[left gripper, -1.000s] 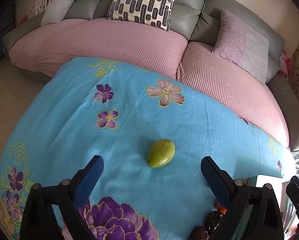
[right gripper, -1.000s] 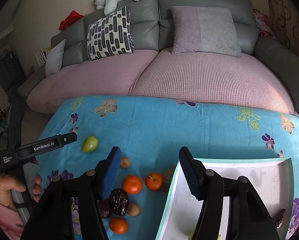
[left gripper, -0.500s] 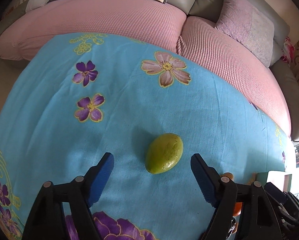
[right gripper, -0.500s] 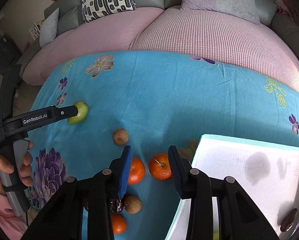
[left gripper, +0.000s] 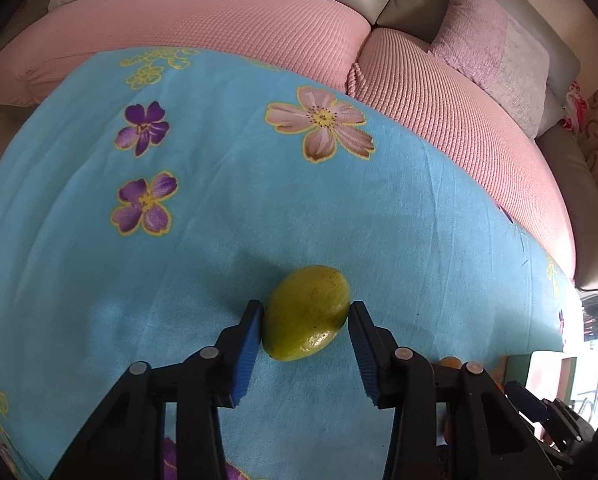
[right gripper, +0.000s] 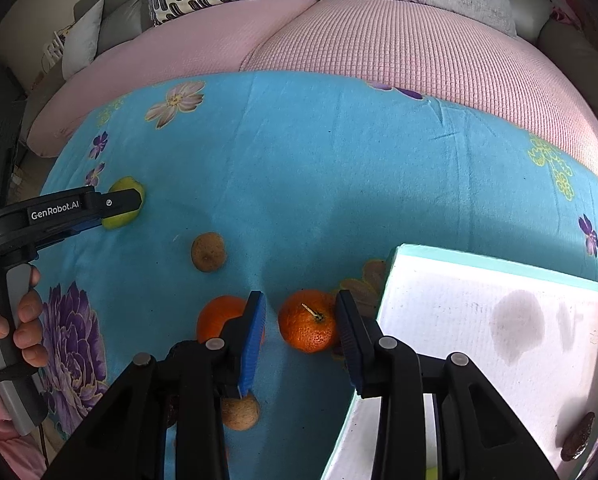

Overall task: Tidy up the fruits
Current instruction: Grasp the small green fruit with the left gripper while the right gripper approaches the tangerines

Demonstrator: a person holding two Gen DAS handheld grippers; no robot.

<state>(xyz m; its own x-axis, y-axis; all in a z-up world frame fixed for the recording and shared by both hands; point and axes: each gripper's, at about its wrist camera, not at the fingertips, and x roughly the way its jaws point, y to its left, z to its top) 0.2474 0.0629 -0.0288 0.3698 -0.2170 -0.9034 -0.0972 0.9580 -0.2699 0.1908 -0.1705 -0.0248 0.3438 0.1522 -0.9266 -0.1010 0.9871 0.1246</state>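
The left tongs were spread either side of the green fruit on the blue-clothed surface, left pad touching. The right tongs straddled a stemmed orange, spread likewise. Another orange sat partly hidden. The left tool read "GenRobot.AI".

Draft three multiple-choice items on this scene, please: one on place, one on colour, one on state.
1. The white tray lies on which side of the stemmed orange? A right B left C behind
2. The fruit between the left tool's fingers is: A orange B green-yellow C brown
3. The right tool is: A shut on the orange B shut on nothing C open around the orange

Answers: 1 A, the tray's rim stands right of it; 2 B, its skin is green-yellow; 3 C, blue cloth shows between one finger and the orange.
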